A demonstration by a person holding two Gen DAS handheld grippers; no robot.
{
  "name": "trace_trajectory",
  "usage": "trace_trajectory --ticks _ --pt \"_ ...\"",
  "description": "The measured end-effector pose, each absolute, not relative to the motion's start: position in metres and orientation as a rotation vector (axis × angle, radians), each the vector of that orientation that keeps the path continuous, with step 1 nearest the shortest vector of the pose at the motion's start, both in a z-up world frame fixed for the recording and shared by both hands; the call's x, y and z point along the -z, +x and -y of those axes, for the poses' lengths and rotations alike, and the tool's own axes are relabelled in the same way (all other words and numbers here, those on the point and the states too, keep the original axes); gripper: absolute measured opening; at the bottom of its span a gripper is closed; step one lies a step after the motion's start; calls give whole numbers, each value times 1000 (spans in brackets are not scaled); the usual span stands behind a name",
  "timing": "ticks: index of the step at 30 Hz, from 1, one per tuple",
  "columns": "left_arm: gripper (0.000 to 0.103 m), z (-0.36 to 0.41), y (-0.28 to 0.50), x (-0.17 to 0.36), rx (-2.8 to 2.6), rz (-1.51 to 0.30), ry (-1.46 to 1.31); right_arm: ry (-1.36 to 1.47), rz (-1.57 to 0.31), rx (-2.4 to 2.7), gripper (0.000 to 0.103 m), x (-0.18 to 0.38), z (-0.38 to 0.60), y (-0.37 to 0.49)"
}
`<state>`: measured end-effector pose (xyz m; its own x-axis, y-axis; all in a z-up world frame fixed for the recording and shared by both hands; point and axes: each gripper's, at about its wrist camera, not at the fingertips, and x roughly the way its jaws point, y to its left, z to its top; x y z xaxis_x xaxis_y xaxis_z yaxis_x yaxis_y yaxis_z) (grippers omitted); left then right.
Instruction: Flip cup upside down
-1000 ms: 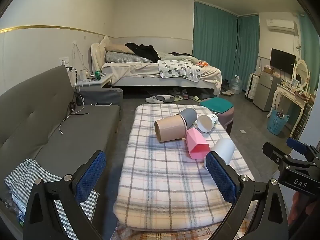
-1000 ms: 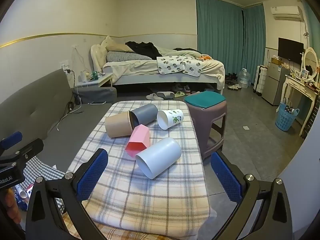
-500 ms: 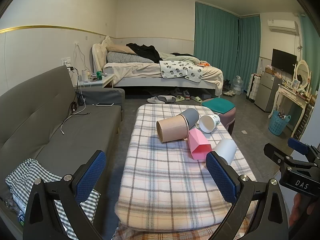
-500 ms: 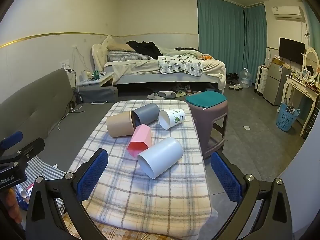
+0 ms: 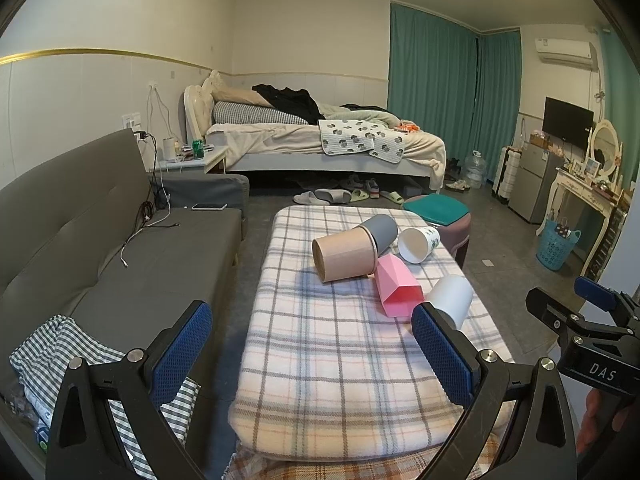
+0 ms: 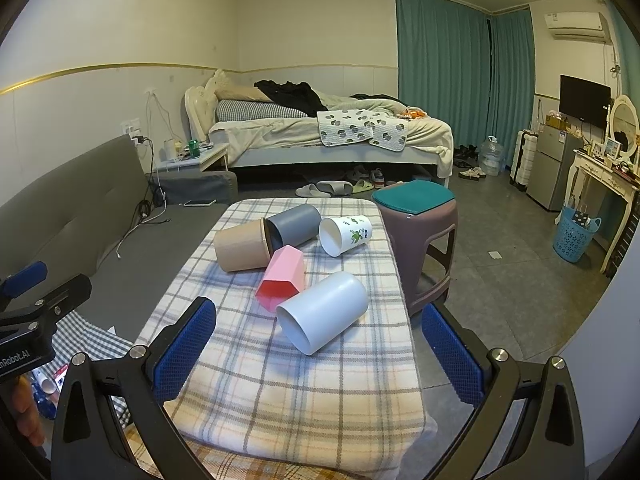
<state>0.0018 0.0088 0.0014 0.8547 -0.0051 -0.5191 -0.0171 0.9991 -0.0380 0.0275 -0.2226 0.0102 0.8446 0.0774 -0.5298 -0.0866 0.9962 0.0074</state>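
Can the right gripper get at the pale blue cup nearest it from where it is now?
Probably yes. The right gripper is open and empty, and the pale blue cup lies on its side straight ahead, mouth toward it, with only bare blanket between. The pink cup sits close beside it.

Dim, even indoor light, sharp focus, strong fisheye bending at edges.

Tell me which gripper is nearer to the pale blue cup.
Right. The right gripper faces the pale blue cup, whose open mouth lies just ahead between its open fingers. The left gripper is farther, with the cup off to its right.
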Motion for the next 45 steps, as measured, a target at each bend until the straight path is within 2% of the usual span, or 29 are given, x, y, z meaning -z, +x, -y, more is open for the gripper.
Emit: trace_trajectory --ticks 45 --pt "103 -10 2 2 -5 -552 -45 -15 -585 -104 103 -2 218 28"
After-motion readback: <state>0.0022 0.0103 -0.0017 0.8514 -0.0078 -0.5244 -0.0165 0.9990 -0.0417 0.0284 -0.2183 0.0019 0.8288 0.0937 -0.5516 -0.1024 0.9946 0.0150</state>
